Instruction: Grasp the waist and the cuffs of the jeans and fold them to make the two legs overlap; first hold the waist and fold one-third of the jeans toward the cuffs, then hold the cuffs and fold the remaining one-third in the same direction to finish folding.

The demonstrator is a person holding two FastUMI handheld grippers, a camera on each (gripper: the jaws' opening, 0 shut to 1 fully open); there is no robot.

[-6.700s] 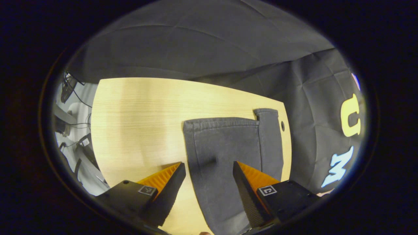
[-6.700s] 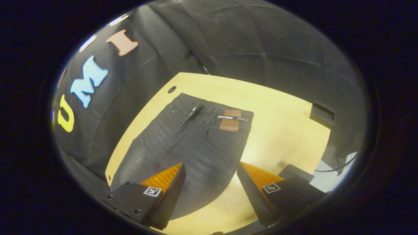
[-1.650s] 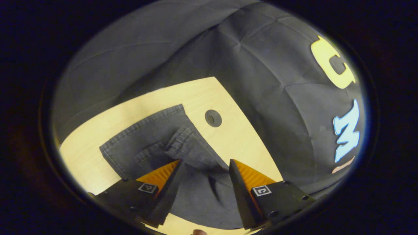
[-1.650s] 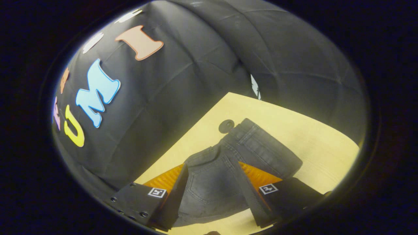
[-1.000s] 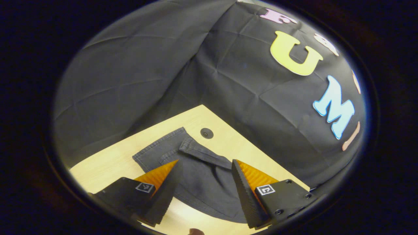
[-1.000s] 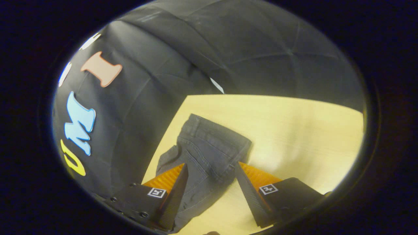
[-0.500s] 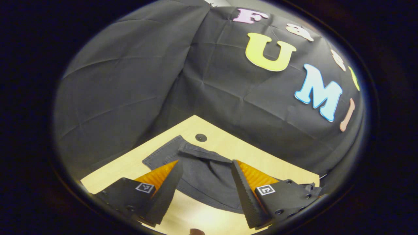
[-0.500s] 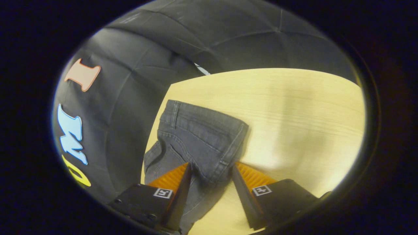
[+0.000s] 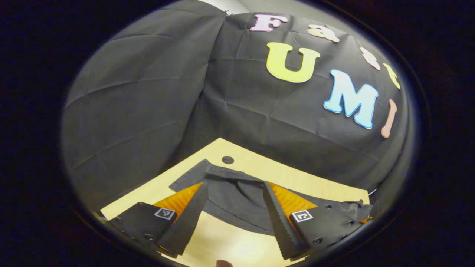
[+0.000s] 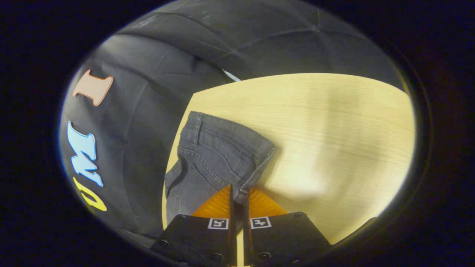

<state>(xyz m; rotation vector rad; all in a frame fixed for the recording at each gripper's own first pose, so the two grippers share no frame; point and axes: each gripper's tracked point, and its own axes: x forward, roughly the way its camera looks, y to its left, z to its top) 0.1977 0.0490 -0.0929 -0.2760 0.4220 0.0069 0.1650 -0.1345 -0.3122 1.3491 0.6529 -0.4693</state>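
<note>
Since half a second ago, our right gripper (image 10: 237, 193) has gone from spread to pressed together, its two fingers now pinching the near corner of the waistband of the dark grey denim jeans (image 10: 219, 155) at lower centre of the right gripper view. We judge this pinch to be the hold on the waist that the first one-third fold calls for. From the pinch, the waistband runs up and left to the far corner of the waist, close to the edge of the pale yellow wooden table (image 10: 334, 122), with the black cloth booth wall (image 10: 156, 92) beyond it at left.

Our left gripper (image 9: 233, 202) is spread, its fingers standing either side of the doubled jeans legs (image 9: 237, 193) at lower centre of the left gripper view, without pressing on them. We judge it waits there to steady or take the cloth. One cuff hem (image 9: 189, 173) lies at centre left, near a small round hole in the table (image 9: 227, 160).

The jeans lie flat on the table, their long axis running from the cuffs at our left gripper, lower right across that view, toward the waist at our right.
</note>
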